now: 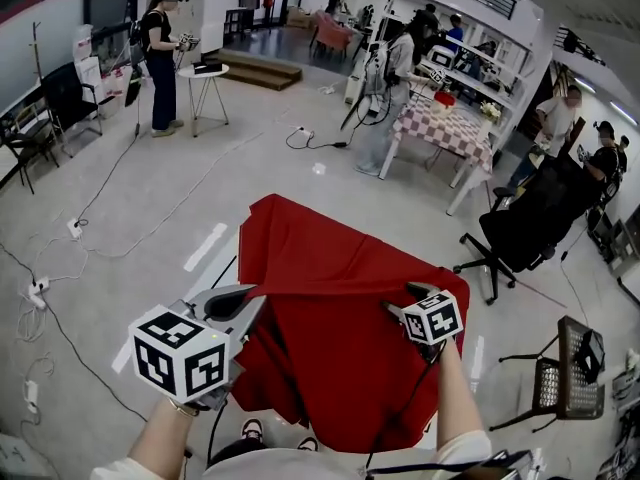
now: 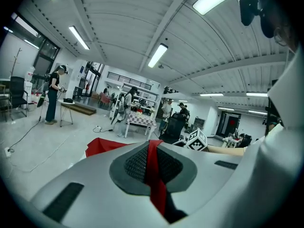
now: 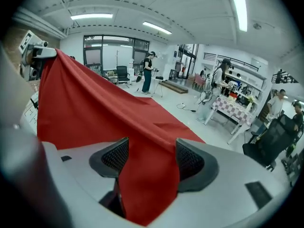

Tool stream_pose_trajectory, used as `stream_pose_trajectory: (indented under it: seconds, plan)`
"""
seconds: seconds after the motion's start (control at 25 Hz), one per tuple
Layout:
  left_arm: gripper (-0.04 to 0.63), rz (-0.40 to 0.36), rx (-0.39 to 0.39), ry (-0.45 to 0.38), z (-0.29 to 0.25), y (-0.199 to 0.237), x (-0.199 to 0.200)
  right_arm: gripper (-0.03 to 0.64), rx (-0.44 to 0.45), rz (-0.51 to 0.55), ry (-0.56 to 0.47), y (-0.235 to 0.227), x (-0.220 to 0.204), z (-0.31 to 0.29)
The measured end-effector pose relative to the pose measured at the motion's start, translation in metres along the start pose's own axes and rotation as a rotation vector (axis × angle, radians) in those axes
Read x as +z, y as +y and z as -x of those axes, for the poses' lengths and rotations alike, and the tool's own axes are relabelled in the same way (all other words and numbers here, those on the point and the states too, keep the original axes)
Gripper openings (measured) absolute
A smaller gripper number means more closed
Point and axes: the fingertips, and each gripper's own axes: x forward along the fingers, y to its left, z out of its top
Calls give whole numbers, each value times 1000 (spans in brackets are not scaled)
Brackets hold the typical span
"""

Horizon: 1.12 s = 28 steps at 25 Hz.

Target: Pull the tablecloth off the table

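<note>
The red tablecloth (image 1: 330,298) spreads out below me in the head view and hides whatever lies beneath it. My left gripper (image 1: 255,296) holds its near left edge; in the left gripper view the jaws (image 2: 153,151) are shut on a thin fold of the tablecloth (image 2: 156,184). My right gripper (image 1: 405,298) is at the near right edge. In the right gripper view its jaws (image 3: 152,158) stand wide apart, and the tablecloth (image 3: 95,108) drapes loosely through the gap without the pads pressing on it.
A black office chair (image 1: 530,223) stands to the right and a black wire rack (image 1: 570,378) at the near right. A checkered table (image 1: 450,128) with people around it is farther back. Cables (image 1: 40,288) run across the floor at left.
</note>
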Motion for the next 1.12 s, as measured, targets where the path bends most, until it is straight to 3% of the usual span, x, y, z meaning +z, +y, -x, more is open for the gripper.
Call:
stream_pose_trajectory:
  seconds: [0.08, 0.16, 0.36, 0.68, 0.88, 1.12]
  plan:
    - [18, -6, 9, 2, 4, -1, -1, 315, -1, 10, 11, 2, 1, -9]
    - [18, -7, 16, -3, 7, -3, -1, 204, -28, 48, 48, 4, 1, -20]
    - [18, -29, 30, -15, 17, 0, 3, 54, -17, 59, 110, 21, -5, -35]
    - [18, 3, 85, -23, 16, 31, 7, 31, 197, -251, 28, 52, -7, -1]
    - [18, 37, 88, 24, 1, 49, -17, 31, 241, -408, -84, 63, -3, 33]
    - [18, 60, 37, 103, -22, 56, -49, 31, 238, -473, -131, 92, -13, 63]
